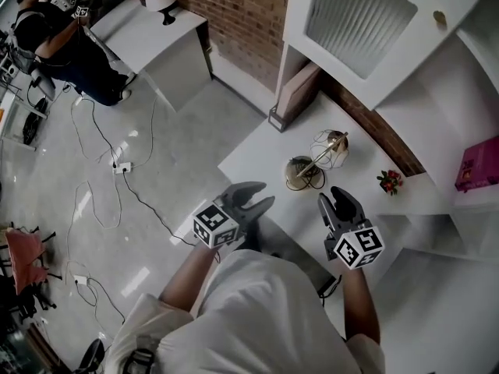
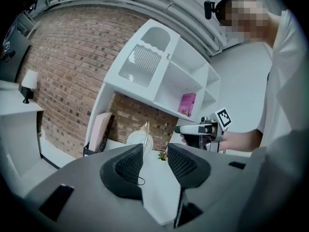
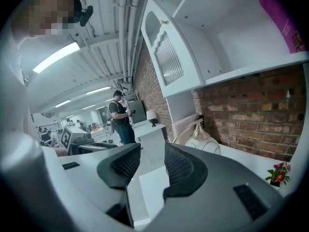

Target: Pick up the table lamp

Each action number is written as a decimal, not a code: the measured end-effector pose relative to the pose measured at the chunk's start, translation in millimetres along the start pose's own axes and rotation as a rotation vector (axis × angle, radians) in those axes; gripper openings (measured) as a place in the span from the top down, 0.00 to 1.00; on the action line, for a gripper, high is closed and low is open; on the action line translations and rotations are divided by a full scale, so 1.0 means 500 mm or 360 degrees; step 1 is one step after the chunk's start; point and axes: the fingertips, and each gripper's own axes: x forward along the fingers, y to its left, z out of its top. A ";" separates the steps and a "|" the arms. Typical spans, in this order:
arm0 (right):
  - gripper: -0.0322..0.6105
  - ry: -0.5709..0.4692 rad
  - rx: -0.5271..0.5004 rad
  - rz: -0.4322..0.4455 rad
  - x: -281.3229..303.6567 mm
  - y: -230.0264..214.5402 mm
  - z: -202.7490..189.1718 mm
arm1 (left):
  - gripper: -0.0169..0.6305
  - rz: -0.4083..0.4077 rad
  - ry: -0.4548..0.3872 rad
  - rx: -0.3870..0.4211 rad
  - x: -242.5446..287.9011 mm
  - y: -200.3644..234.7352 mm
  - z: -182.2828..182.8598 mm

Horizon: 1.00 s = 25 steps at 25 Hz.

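Observation:
The table lamp (image 1: 316, 160) stands on the white table (image 1: 249, 154) near the brick wall, with a round base, a brass stem and a wire cage shade. It rises just beyond my left jaw in the left gripper view (image 2: 141, 137) and sits right of the jaws in the right gripper view (image 3: 200, 137). My left gripper (image 1: 257, 195) hovers open at the table's near edge, short of the lamp and to its left, with nothing between its jaws. My right gripper (image 1: 334, 199) is open and empty too, just short of the lamp on its right.
A small pot of red flowers (image 1: 389, 181) stands right of the lamp. A white shelf unit (image 1: 366, 22) with a pink book (image 1: 477, 164) rises behind. A pink board (image 1: 296, 92) leans at the table's far end. Cables (image 1: 117, 166) lie on the floor; a person (image 1: 62, 45) stands far left.

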 end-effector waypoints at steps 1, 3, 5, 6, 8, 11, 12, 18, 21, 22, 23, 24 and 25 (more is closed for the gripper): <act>0.68 0.0001 0.0011 -0.0013 0.015 -0.004 0.000 | 0.70 -0.0017 0.0012 0.0001 0.003 0.011 -0.001; 0.67 0.0006 0.0029 -0.0042 0.042 -0.013 -0.002 | 0.70 -0.0048 0.0034 0.0007 0.009 0.033 -0.004; 0.66 0.0012 0.0053 -0.0065 0.067 -0.023 -0.005 | 0.70 -0.0079 0.0053 0.0011 0.017 0.054 -0.008; 0.66 0.0016 0.0069 -0.0075 0.079 -0.028 -0.008 | 0.70 -0.0094 0.0062 0.0012 0.022 0.063 -0.011; 0.65 0.0024 0.0100 -0.0096 0.099 -0.038 -0.013 | 0.70 -0.0125 0.0079 0.0014 0.030 0.078 -0.017; 0.64 0.0028 0.0149 -0.0129 0.124 -0.053 -0.019 | 0.70 -0.0159 0.0101 0.0003 0.040 0.098 -0.029; 0.64 0.0029 0.0167 -0.0136 0.131 -0.057 -0.020 | 0.70 -0.0166 0.0106 -0.0006 0.044 0.104 -0.034; 0.61 0.0050 0.0300 -0.0162 0.169 -0.090 -0.035 | 0.70 -0.0183 0.0138 -0.0072 0.070 0.127 -0.067; 0.61 0.0051 0.0365 -0.0161 0.188 -0.109 -0.042 | 0.70 -0.0181 0.0153 -0.0105 0.086 0.134 -0.086; 0.61 0.0051 0.0381 -0.0155 0.196 -0.113 -0.042 | 0.70 -0.0180 0.0157 -0.0114 0.091 0.137 -0.091; 0.61 0.0050 0.0396 -0.0147 0.204 -0.117 -0.042 | 0.70 -0.0177 0.0161 -0.0124 0.096 0.140 -0.096; 0.61 0.0048 0.0413 -0.0138 0.213 -0.121 -0.041 | 0.70 -0.0174 0.0164 -0.0135 0.102 0.144 -0.101; 0.61 0.0044 0.0431 -0.0130 0.221 -0.126 -0.041 | 0.70 -0.0168 0.0166 -0.0147 0.108 0.149 -0.106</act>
